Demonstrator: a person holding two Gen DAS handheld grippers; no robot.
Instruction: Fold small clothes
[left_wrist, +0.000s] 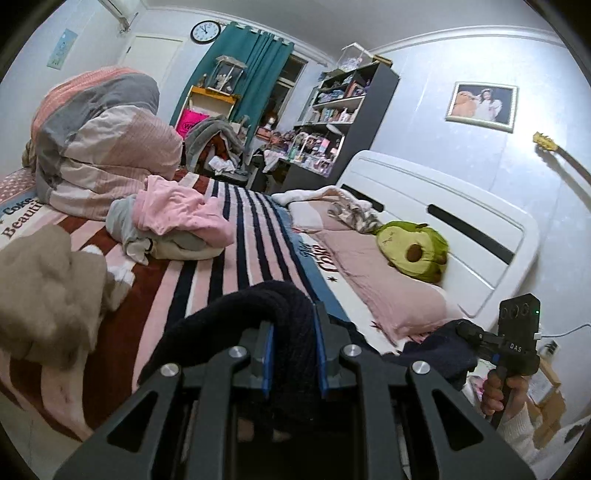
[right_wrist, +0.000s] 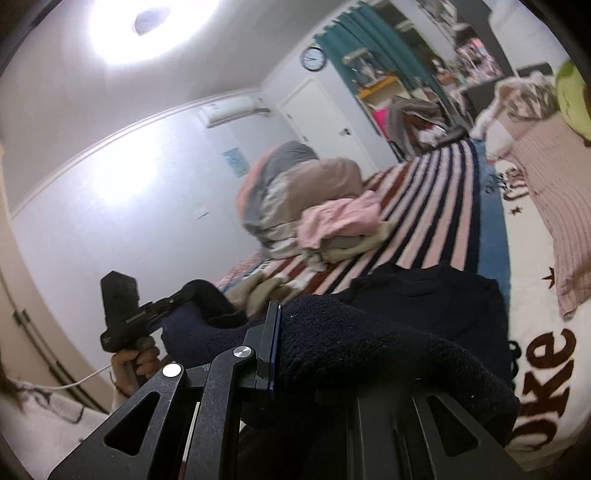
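Dark knit garment (left_wrist: 236, 314) hangs pinched by left gripper (left_wrist: 293, 354) and right gripper (right_wrist: 275, 345) (both clamped) above the bed's (left_wrist: 207, 280) near edge, needing spreading flat.

Right gripper's (right_wrist: 280, 354) far finger hidden under dark knit garment (right_wrist: 369, 347), green plush (right_wrist: 572, 96) cut off by edge

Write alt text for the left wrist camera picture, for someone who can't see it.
The left tongs are shut on a dark navy knitted garment above a striped bedspread; at right, the right tongs grip the same garment. Beyond lie a pile of pink clothes, a rolled duvet and a green avocado plush.
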